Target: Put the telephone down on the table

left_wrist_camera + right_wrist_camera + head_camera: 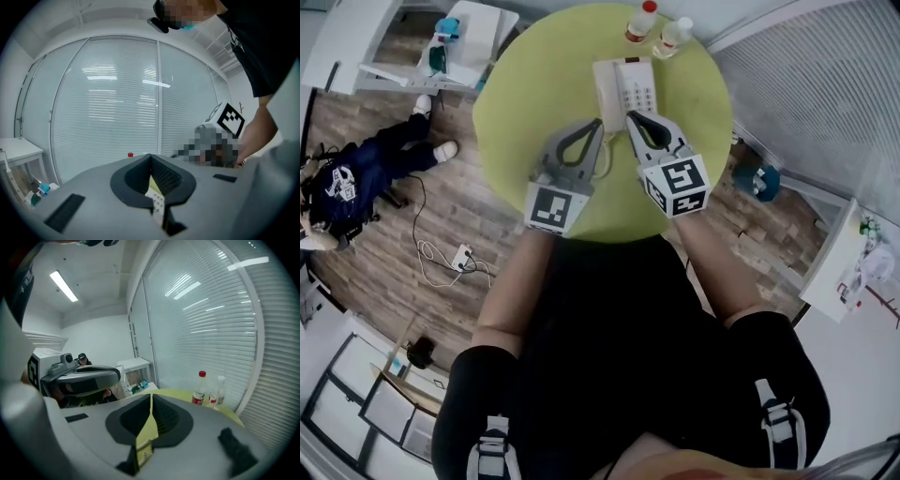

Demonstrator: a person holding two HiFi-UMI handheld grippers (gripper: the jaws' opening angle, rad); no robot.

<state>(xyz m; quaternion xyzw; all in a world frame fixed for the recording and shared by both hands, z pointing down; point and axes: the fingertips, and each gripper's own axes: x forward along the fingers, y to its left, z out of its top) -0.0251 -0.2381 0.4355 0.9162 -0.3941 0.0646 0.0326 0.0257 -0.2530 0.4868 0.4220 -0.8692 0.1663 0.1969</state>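
A white telephone [623, 90] with a keypad lies flat on the round yellow-green table [525, 122], toward its far side. My left gripper [596, 124] is shut and empty, its tip at the phone's near left corner. My right gripper [631, 116] is also shut and empty, its tip over the phone's near edge. In the left gripper view the jaws [151, 158] meet, and a strip of the keypad [156, 202] shows through the gap below them. The right gripper view shows its closed jaws [151, 395] with only yellow table in the gap.
Two small bottles, one red-capped [642, 21] and one clear [675, 36], stand at the table's far edge behind the phone. A person in dark clothes [356, 173] is on the floor at left. A white desk [473, 42], a power strip [461, 255] and window blinds [825, 84] surround the table.
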